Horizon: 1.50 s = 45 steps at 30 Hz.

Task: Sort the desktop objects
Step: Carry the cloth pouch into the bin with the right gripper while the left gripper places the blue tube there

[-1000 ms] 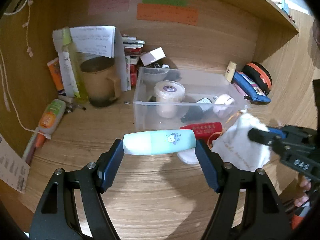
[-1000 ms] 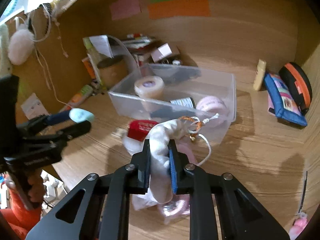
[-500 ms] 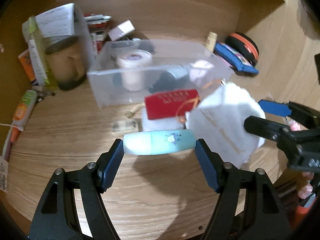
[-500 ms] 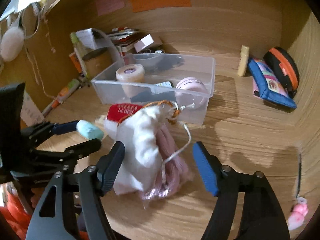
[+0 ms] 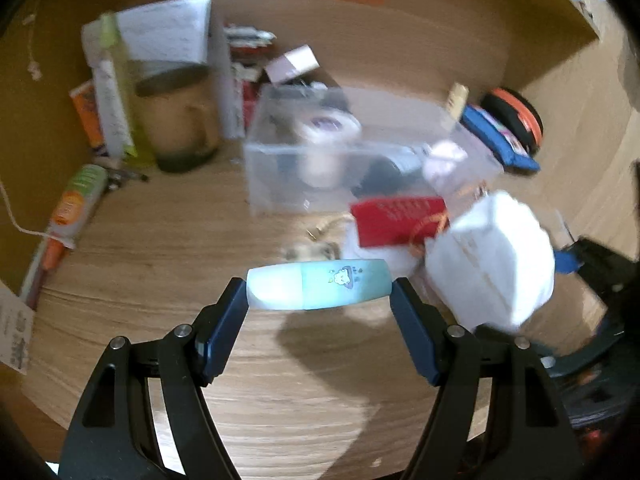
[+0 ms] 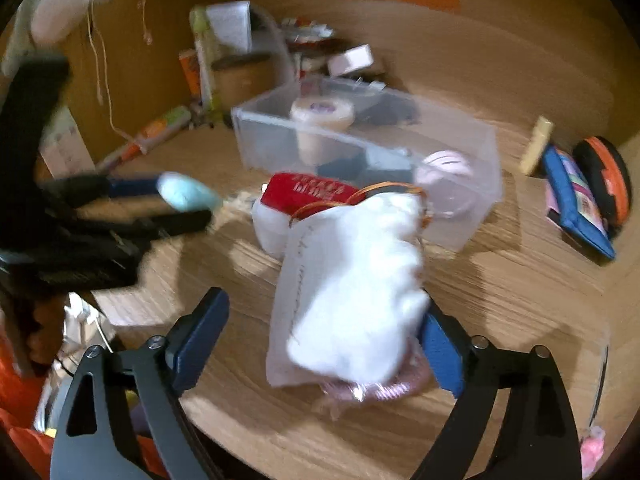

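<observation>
My left gripper (image 5: 318, 292) is shut on a pale teal tube with a cartoon print (image 5: 318, 290), held crosswise above the wooden desk; the tube also shows in the right wrist view (image 6: 186, 194). My right gripper (image 6: 324, 336) is open, its jaws wide on either side of a white drawstring pouch (image 6: 352, 284) that lies on the desk over a pink item (image 6: 384, 390). The pouch shows in the left wrist view (image 5: 492, 264). A red pouch (image 6: 308, 192) lies beside the clear plastic bin (image 6: 486, 168), which holds a jar (image 6: 322, 120) and a pink round case (image 6: 442, 166).
A brown mug (image 5: 180, 116) with papers, a green bottle (image 5: 114, 88) and an orange-green tube (image 5: 74, 200) stand at the left. A blue pouch (image 6: 576, 200) and a black-orange case (image 6: 604, 180) lie at the right. The desk's front edge is close below both grippers.
My right gripper opened and let go of the white pouch, which now lies on the desk between its jaws. My left gripper kept hold of the teal tube and shifted its view.
</observation>
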Each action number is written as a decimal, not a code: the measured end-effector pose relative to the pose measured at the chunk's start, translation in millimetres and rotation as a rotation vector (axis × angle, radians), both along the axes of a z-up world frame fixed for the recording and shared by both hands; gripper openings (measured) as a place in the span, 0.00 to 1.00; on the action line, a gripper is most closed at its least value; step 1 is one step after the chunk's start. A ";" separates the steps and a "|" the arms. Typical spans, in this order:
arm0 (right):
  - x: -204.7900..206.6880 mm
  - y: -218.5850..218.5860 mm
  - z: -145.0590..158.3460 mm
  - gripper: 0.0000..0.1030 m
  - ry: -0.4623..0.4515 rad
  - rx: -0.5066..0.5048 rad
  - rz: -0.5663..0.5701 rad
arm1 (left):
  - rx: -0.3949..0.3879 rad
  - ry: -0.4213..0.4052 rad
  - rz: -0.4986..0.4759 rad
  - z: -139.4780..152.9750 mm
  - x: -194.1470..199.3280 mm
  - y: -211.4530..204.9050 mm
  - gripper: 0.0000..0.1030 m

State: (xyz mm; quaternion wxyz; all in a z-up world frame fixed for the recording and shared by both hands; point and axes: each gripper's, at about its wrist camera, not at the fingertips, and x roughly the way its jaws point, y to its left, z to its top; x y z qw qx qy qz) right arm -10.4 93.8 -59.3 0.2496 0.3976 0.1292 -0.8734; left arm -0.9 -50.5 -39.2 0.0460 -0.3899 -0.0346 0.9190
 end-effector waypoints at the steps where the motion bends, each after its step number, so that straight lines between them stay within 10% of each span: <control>1: -5.5 -6.8 -6.0 0.86 -0.005 0.035 0.002 | 0.005 0.009 0.008 2.1 1.9 -3.2 0.70; 5: -21.7 -15.7 -20.8 0.75 0.000 0.113 -0.019 | 0.022 0.012 0.028 0.3 5.2 -10.5 0.70; 7: -23.7 -12.8 -17.4 0.40 0.005 0.120 -0.019 | 0.026 0.005 0.032 -1.8 5.0 -12.7 0.70; 28: -28.9 36.1 77.6 0.38 0.051 -0.198 -0.040 | 0.001 0.153 0.005 59.9 -24.4 -8.8 0.70; 45: -116.5 28.7 60.1 0.38 -0.024 -0.235 -0.071 | 0.011 0.128 -0.031 71.8 -98.8 4.3 0.70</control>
